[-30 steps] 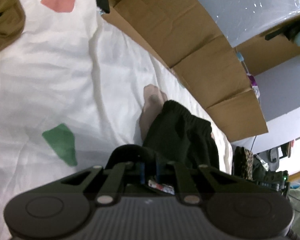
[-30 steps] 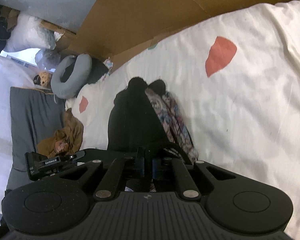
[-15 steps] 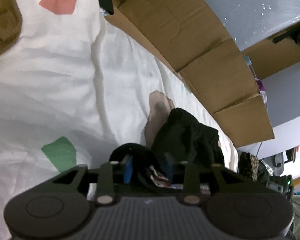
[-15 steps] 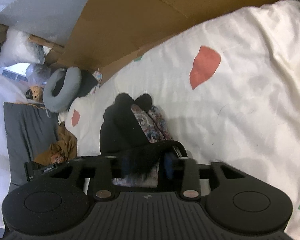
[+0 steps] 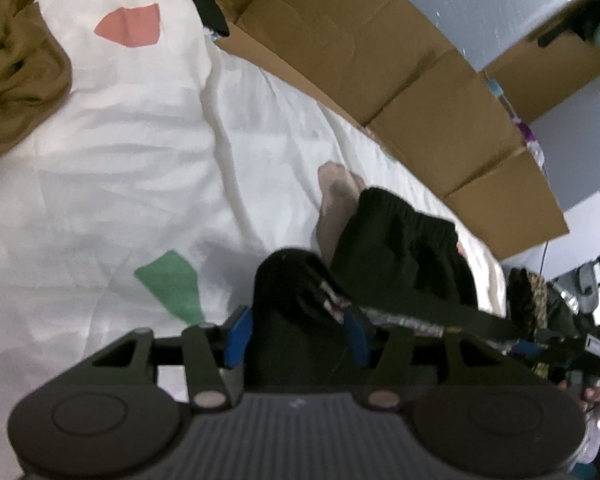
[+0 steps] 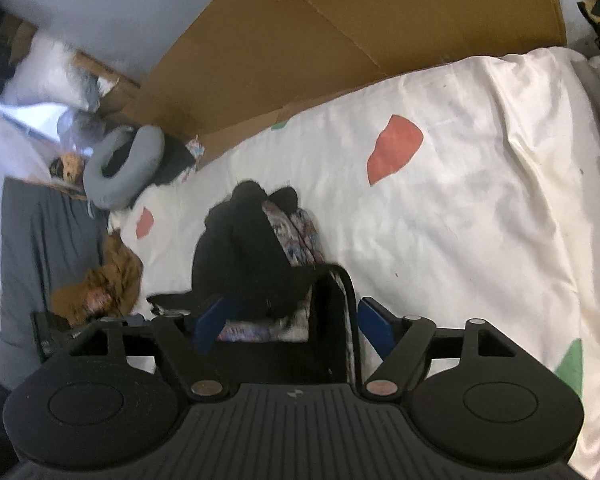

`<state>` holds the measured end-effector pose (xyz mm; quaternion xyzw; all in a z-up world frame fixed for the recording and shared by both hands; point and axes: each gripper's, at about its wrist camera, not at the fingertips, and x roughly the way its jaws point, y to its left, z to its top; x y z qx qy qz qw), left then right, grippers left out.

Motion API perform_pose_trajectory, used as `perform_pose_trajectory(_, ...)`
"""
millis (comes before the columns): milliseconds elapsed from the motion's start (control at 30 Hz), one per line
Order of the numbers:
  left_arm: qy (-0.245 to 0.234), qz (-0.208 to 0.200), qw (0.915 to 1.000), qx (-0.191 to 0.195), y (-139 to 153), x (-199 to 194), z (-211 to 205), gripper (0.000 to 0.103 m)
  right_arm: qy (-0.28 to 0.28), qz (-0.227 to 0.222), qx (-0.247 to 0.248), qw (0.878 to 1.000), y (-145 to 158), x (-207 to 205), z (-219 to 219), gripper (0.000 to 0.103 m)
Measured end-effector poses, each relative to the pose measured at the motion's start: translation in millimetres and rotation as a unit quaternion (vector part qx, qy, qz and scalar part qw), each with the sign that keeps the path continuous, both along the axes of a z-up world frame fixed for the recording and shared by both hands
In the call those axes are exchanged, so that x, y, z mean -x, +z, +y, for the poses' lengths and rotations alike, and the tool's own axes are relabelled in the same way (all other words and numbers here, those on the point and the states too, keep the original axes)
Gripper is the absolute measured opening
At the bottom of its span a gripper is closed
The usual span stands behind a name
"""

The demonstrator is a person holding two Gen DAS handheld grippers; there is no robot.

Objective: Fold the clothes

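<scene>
While both pairs of jaws have just been opening, the black garment (image 5: 400, 256) lies bunched on the bed (image 5: 112, 184) with its near edge between them. Nearest each lens, the left gripper (image 5: 296, 332) stands about half open, its blue pads (image 5: 238, 334) clear of the dark cloth that passes between them. The right gripper (image 6: 290, 326) stands wider still, its pads (image 6: 374, 324) on either side of the cloth and of a patterned fabric (image 6: 300, 236) beneath it, neither pad pressing. Such spacing suggests a release: the fold appears laid down, and the jaws part so that the cloth settles rather than lifts with them.

Beyond the fingertips, the garment forms a compact dark heap, its gathered waistband farthest from the left lens, with a pale sock-like piece (image 5: 334, 200) touching its far side. A brown garment (image 5: 16, 76) lies well apart near the bed's edge, probably awaiting its turn. Farther off, a grey neck pillow (image 6: 124, 168) rests at the corner, and flattened cardboard (image 5: 380, 68) lines the wall behind the bed.
</scene>
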<state>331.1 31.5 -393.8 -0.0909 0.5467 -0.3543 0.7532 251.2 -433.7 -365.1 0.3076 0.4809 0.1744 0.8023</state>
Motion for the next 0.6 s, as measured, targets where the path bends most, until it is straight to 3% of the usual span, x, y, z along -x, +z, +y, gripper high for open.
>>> perform_pose_trajectory(233,-0.03,-0.025,0.9974,-0.061,-11.6,12.2,-9.1,0.056,0.023,0.003,0.061,0.998,-10.1,13.3,14.3,0.079)
perform_pose_trajectory(600,-0.056,-0.062,0.992,-0.094,-26.2,11.3,-34.5,0.058,0.059,-0.005,0.152,0.987,-28.3,5.1,44.7,0.079)
